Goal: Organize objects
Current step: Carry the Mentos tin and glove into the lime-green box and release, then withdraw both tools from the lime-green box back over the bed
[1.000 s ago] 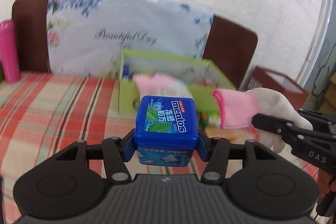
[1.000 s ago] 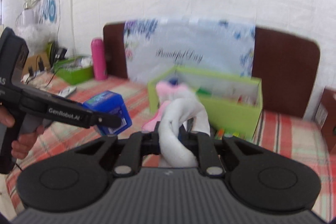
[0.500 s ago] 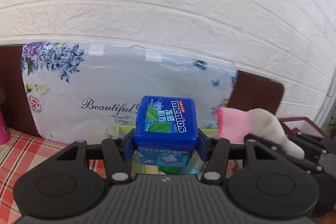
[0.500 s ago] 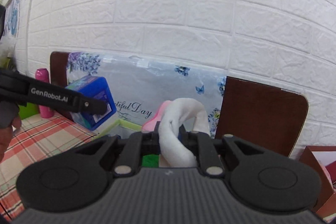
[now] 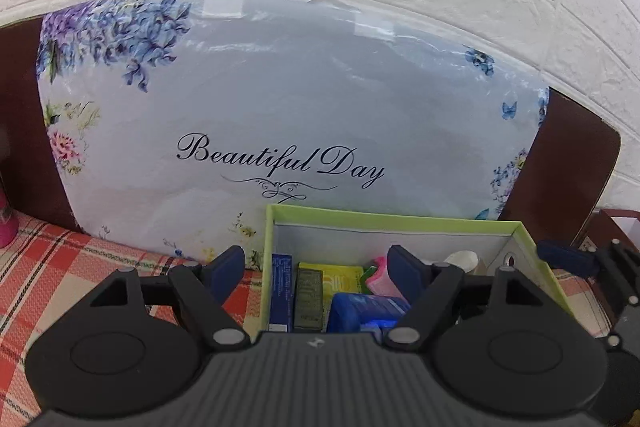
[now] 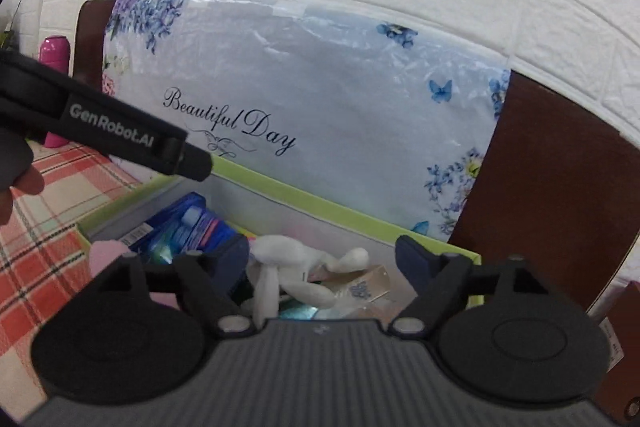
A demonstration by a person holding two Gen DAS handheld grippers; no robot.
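A green box stands on the plaid bed against a floral pillow. My left gripper is open and empty above it. The blue Mentos box lies inside the box below my left gripper, beside a dark flat pack. My right gripper is open and empty over the same green box. The white and pink glove lies inside it below my right gripper. The left gripper's finger shows at the left of the right wrist view.
A floral pillow reading "Beautiful Day" leans on a brown headboard under a white brick wall. A pink bottle stands at the far left. The red plaid bedcover spreads to the left. A brown box sits at the right.
Both grippers moved over the green box and opened. The Mentos box left my left gripper and the glove left my right gripper; both now lie in the box.
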